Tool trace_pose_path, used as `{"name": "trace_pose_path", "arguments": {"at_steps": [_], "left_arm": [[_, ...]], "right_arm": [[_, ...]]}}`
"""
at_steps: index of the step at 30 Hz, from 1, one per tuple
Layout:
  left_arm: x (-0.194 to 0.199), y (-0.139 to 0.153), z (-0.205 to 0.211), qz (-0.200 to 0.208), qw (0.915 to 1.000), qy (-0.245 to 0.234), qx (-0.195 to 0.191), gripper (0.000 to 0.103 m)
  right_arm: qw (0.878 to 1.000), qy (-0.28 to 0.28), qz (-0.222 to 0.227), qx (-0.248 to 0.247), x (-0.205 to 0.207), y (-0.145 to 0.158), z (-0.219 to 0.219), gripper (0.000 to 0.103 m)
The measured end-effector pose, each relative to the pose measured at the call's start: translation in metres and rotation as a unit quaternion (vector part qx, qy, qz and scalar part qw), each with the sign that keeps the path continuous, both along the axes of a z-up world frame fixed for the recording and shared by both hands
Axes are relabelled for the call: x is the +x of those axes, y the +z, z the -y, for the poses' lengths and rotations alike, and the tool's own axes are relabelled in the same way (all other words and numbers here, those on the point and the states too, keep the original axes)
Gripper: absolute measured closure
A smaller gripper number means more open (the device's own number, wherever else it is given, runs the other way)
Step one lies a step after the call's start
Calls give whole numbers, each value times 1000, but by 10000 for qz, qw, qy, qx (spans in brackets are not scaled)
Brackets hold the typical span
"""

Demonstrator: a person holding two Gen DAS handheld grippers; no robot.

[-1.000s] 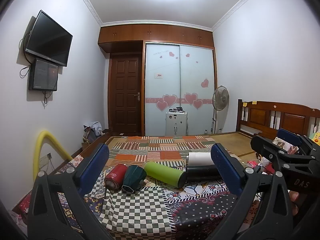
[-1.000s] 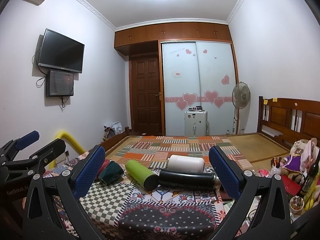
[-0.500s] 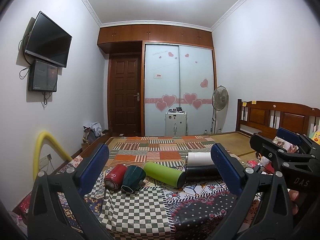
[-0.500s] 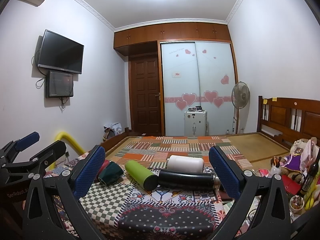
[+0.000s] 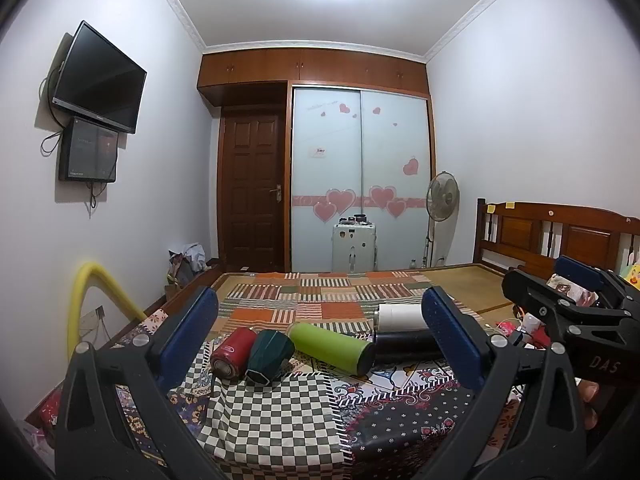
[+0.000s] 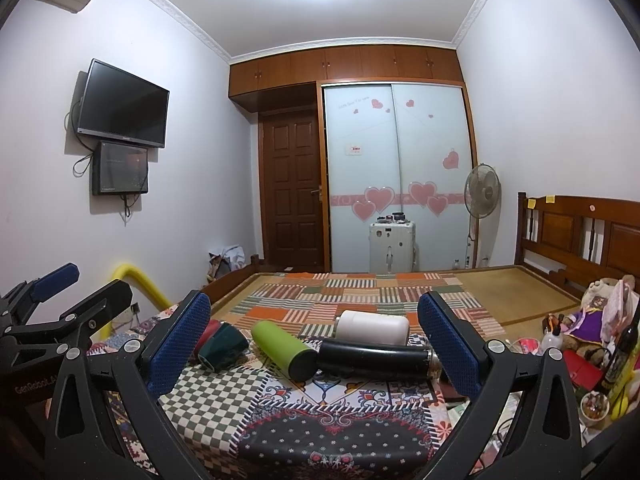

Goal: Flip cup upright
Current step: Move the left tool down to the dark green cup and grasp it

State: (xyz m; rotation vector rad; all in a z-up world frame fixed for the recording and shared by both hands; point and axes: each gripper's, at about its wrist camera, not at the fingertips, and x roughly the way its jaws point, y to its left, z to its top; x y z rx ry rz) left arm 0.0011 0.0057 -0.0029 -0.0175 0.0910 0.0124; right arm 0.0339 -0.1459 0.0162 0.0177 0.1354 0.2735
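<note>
Left gripper (image 5: 320, 336) wide open, empty, squared on the row at 12. All five lie on their sides: red can (image 5: 233, 353), dark cup (image 5: 269, 355) touching it, green bottle (image 5: 330, 347), black flask (image 5: 404, 347), white cup (image 5: 400, 317) behind. Right gripper (image 6: 314, 338) also agape, empty. Neighbours crowd the dark cup.
</note>
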Motion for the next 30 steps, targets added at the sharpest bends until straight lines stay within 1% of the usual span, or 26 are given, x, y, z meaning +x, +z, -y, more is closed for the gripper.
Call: {"name": "trace_pose_path", "arguments": {"at_steps": [5, 8, 13, 16, 20, 21, 23, 24, 26, 30], "left_arm": [[7, -4, -3, -68, 10000, 33, 40, 0], [18, -12, -5, -225, 9996, 64, 126, 0], [53, -31, -19, -786, 9964, 135, 291, 0], [82, -46, -31, -1225, 9918, 158, 314, 0], [125, -67, -51, -1818, 9826, 198, 325, 0], [138, -73, -56, -1992, 9794, 181, 294, 2], [162, -84, -65, -2341, 9719, 115, 228, 14], [176, -91, -70, -2558, 9665, 69, 198, 15], [195, -100, -75, -2803, 9597, 23, 193, 16], [235, -120, -79, -3221, 9459, -33, 398, 19]], "right_arm": [[10000, 1, -36, -4, 1, -3, -3, 0], [9999, 4, -102, -28, 7, -7, -5, 0], [9995, -6, -319, -70, 22, -21, -5, 0], [9988, -33, -489, -97, 36, -32, -4, 0], [9975, -86, -678, -169, 52, -44, -3, 0], [9971, -98, -735, -187, 57, -46, -3, 0], [9960, -116, -858, -207, 66, -53, -2, 0], [9954, -123, -924, -212, 72, -57, -1, 0], [9944, -126, -1021, -228, 79, -61, -1, 0], [9922, -131, -1207, -287, 98, -72, -2, 0]]}}
